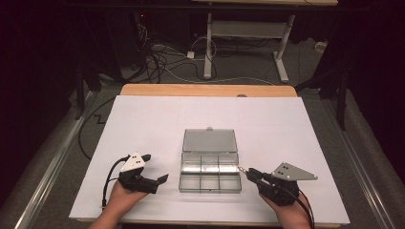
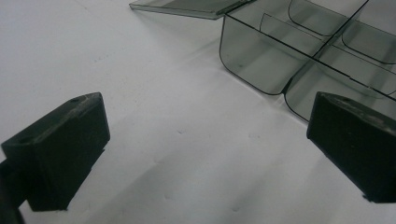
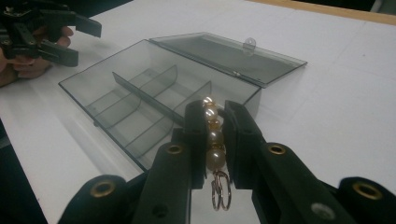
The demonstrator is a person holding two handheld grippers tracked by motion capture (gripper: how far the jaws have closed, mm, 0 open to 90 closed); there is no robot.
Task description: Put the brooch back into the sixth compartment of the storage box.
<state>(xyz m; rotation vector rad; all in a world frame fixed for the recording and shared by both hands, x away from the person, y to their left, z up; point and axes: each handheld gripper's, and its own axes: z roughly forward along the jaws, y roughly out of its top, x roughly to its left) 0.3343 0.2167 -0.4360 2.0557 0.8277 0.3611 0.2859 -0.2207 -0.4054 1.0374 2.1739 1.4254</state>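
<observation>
A white table top (image 1: pixel 143 124) carries a clear smoke-grey plastic organiser box (image 1: pixel 209 172) near the person's edge, roughly midway between the two hands. The box is divided by thin walls into six small compartments, in two rows of three. Its flat hinged lid (image 1: pixel 209 140) lies open on the far side, resting on the table, with a small tab at its far edge.

The person's right hand holds the black right gripper (image 1: pixel 244 171) just beside the box's right wall, its tip pointing toward the box. In the right gripper view, its jaws are closed tight on a short strand of cream pearl beads with gold spacers (image 3: pixel 213 135). The strand runs lengthwise between the two pads, and a pair of small gold metal rings (image 3: pixel 220 191) hangs from its near end. The strand is held off the table, outside the box.

The person's left hand holds the black left gripper (image 1: pixel 154 168) on the table to the left of the box, near it but not touching. Its jaws stand wide apart with only bare table between them.
</observation>
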